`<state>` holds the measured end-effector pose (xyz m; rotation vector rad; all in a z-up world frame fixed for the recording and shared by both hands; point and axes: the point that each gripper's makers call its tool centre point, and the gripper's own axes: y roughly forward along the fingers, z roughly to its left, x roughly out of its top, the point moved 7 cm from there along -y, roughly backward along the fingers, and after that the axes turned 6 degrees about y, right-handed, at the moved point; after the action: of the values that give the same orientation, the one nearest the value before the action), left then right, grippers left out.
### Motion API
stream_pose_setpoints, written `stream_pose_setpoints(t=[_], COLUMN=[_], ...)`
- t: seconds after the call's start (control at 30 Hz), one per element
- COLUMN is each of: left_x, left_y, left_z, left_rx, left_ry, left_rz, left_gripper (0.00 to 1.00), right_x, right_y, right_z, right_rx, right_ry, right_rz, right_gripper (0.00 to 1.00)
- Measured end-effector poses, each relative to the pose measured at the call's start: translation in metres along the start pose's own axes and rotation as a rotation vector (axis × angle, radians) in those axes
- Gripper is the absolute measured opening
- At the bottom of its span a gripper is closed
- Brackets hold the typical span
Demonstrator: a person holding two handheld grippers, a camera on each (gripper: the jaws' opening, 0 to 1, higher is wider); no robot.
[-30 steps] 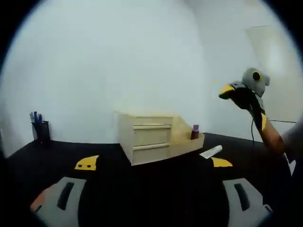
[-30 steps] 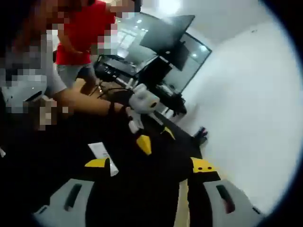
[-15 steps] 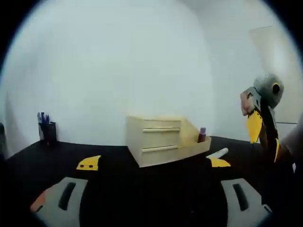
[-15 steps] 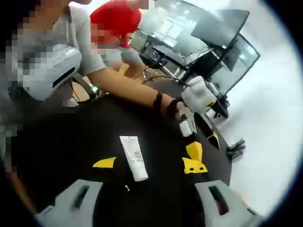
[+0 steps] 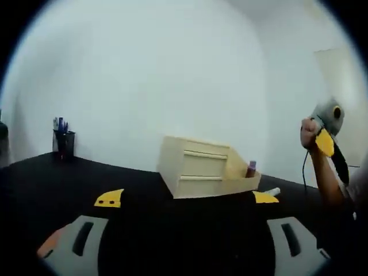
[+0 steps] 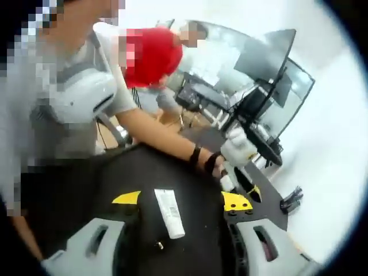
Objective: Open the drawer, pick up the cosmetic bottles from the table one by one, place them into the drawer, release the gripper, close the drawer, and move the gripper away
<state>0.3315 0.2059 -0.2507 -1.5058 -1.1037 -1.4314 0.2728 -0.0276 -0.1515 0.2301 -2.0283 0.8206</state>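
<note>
A pale wooden drawer unit (image 5: 198, 169) stands on the black table, its bottom drawer (image 5: 238, 185) pulled out to the right. A small dark bottle with a purple cap (image 5: 251, 168) stands upright in that drawer. A white cosmetic tube (image 5: 270, 191) lies on the table beside the drawer. My left gripper (image 5: 187, 198) is open and empty, well short of the unit. My right gripper (image 6: 181, 199) is open, hovering over the white tube (image 6: 169, 213), which lies between its jaws in the picture. The right gripper (image 5: 326, 123) is held high in a hand.
A pen holder (image 5: 64, 144) stands at the far left of the table. The left gripper (image 6: 237, 150) is held by a hand over the table. A person in grey (image 6: 75, 103) sits close; another in red (image 6: 150, 57) stands behind, near monitors (image 6: 270, 63).
The right view has swung down towards the table, and the white tube now lies nearer and between its jaws. The left view has shifted a little; both grippers stay open.
</note>
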Motion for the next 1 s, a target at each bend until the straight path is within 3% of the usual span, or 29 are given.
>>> stream_pose_setpoints(t=[0.1,0.27,0.37,0.53,0.67,1.0], left_x=[-0.002,0.003,0.008,0.007,0.006,0.002], left_y=[0.002,0.003,0.003,0.006,0.006,0.004], left_z=[-0.002,-0.005,-0.008,-0.011,-0.01,-0.01], left_rx=[0.003,-0.002,-0.012,-0.013,-0.017,0.007], left_ry=[0.01,0.052,0.052,0.079,0.099,0.122], left_rz=[0.013,0.025,-0.01,0.01,0.028,0.047], left_gripper=[0.82,0.82,0.82,0.81,0.81,0.81], right_x=[-0.001,-0.008,-0.009,-0.015,-0.018,-0.04], right_y=[-0.007,-0.013,-0.016,-0.016,-0.009,0.015], right_z=[-0.004,-0.006,-0.003,0.0,-0.001,0.002], right_rx=[-0.01,-0.089,-0.102,-0.11,-0.086,-0.013], right_ry=[-0.004,-0.033,-0.03,-0.006,0.007,0.028], right_rz=[-0.01,0.084,0.088,0.113,0.112,0.207], right_gripper=[0.48,0.48,0.48,0.48,0.48,0.48])
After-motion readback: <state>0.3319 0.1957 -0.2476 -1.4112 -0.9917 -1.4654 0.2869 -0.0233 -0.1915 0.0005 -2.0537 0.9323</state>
